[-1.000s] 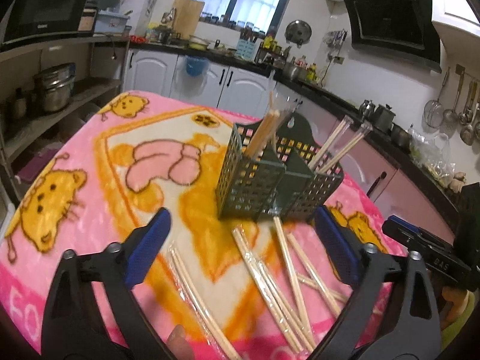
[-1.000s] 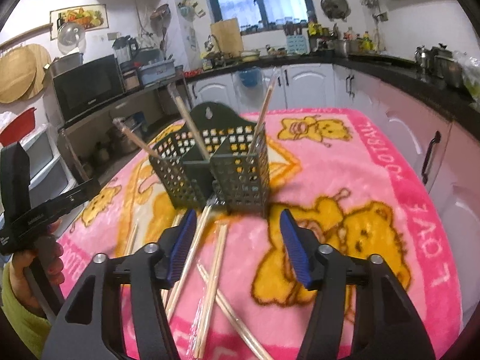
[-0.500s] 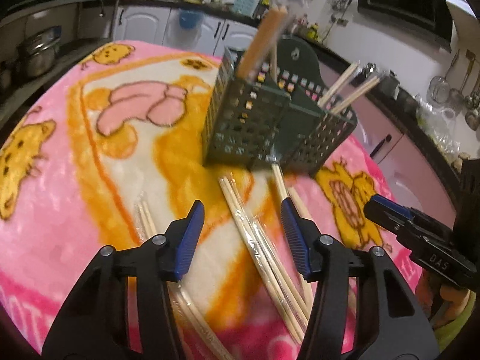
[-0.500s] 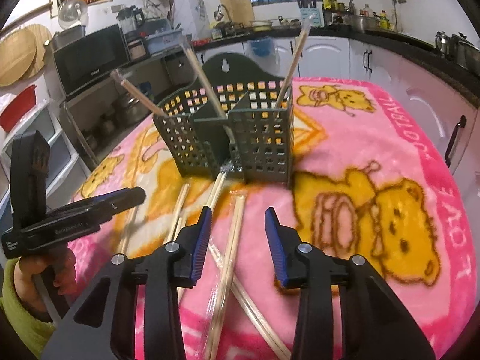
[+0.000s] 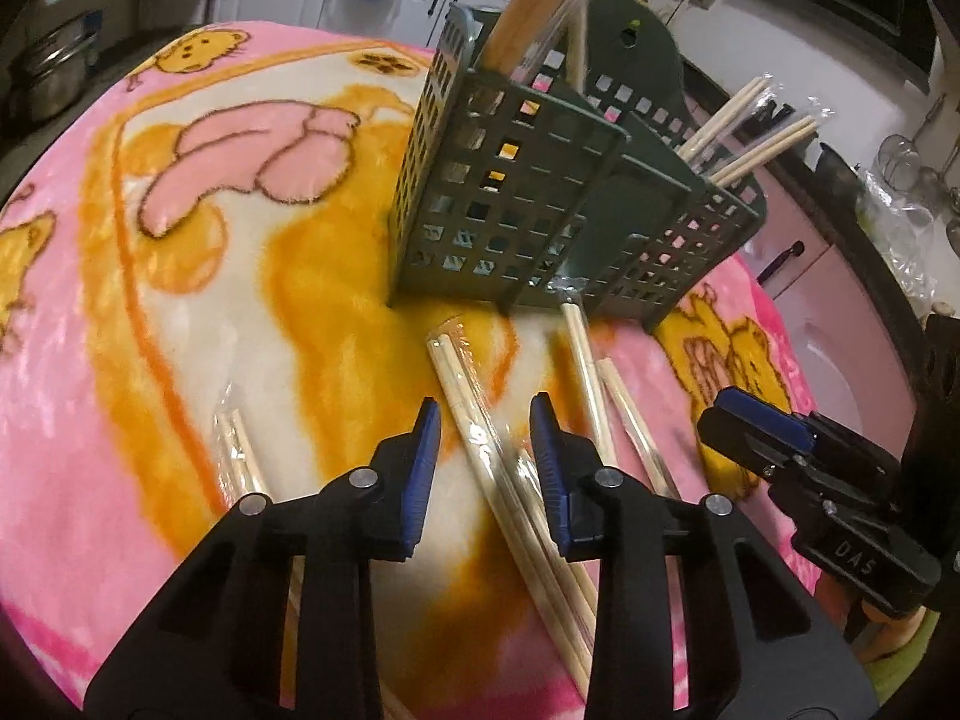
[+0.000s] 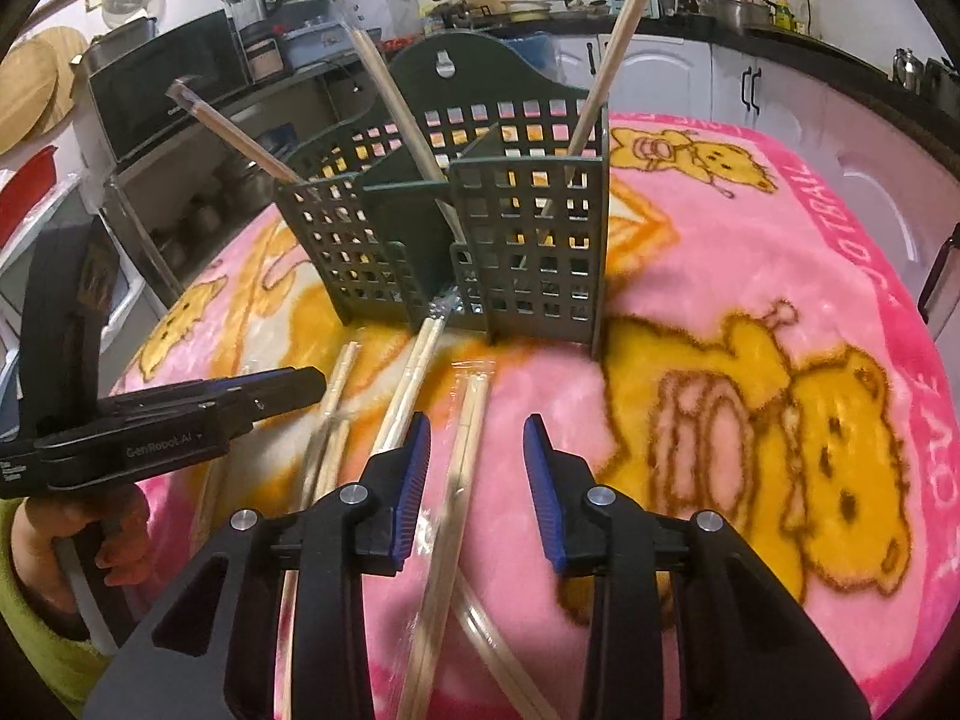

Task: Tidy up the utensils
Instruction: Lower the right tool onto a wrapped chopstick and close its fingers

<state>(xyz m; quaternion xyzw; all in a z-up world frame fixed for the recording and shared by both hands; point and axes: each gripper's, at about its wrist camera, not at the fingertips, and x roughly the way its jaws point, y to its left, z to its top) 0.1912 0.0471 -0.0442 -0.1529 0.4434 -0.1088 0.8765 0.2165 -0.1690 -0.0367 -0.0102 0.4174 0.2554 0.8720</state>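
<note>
Both grippers have just been closing and now stand narrow, not yet pinching. The left gripper (image 5: 485, 441) and right gripper (image 6: 477, 456) each hover over a wrapped chopstick pair (image 5: 474, 420) (image 6: 462, 468) lying on the pink blanket (image 6: 750, 276) near the green holder (image 6: 468, 228). The sticks look light and stiff, and their plastic wrap looks slippery, so grab the middle.

Dark green gridded caddy (image 6: 480, 228), pink-and-orange bear-patterned blanket (image 6: 750, 276), pale chopsticks (image 5: 480, 420)

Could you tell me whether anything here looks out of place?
Yes: several wrapped chopstick pairs lie scattered at crossing angles on the blanket in front of the green holder, instead of standing in its compartments like the few already inside.
</note>
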